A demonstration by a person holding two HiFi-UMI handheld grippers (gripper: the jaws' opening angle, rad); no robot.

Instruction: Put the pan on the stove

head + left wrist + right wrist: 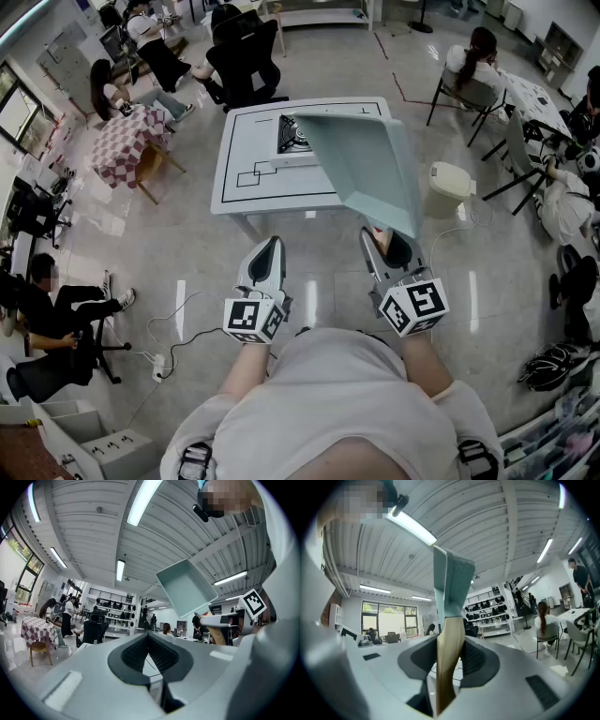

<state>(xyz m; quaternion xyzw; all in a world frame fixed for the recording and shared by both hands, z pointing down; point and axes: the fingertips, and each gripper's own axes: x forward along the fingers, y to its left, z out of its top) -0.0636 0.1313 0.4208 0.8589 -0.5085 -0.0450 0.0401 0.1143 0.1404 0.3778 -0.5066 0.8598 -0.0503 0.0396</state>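
The left gripper [266, 246] hangs short of the table's near edge, its jaws pressed together on nothing. On the table [246, 192] the stove [291, 136] sits at the far edge, half hidden by the pan [361, 164] — square, pale green, held up in the air and tilted over the table's right side. The right gripper [382, 242] pinches its wooden handle [449, 658]. The pan looks rigid and probably front-heavy — a firm hold on the handle, close to the body, should keep it from swinging.
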